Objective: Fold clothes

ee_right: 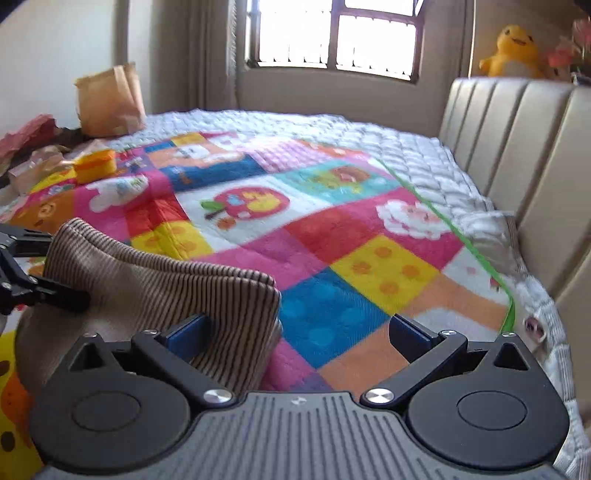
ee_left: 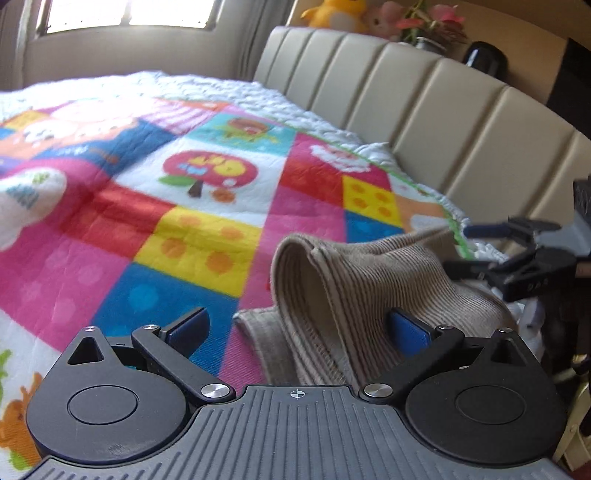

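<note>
A beige ribbed garment (ee_left: 354, 280) lies bunched and partly folded on a colourful patchwork quilt (ee_left: 192, 206). My left gripper (ee_left: 299, 328) is open; the cloth rises between its fingers and covers part of the right blue pad (ee_left: 408, 332). My right gripper (ee_right: 299, 332) is open, with the same garment (ee_right: 162, 288) at its left finger. The right gripper also shows at the right edge of the left wrist view (ee_left: 517, 258), beside the garment. The left gripper's fingers (ee_right: 40, 291) show at the left edge of the right wrist view, touching the cloth.
A beige padded headboard (ee_left: 424, 110) runs along the right side of the bed. Plush toys (ee_left: 332, 14) sit on top of it. A brown paper bag (ee_right: 110, 99) and an orange box (ee_right: 94, 166) sit at the bed's far left. A window (ee_right: 336, 37) is behind.
</note>
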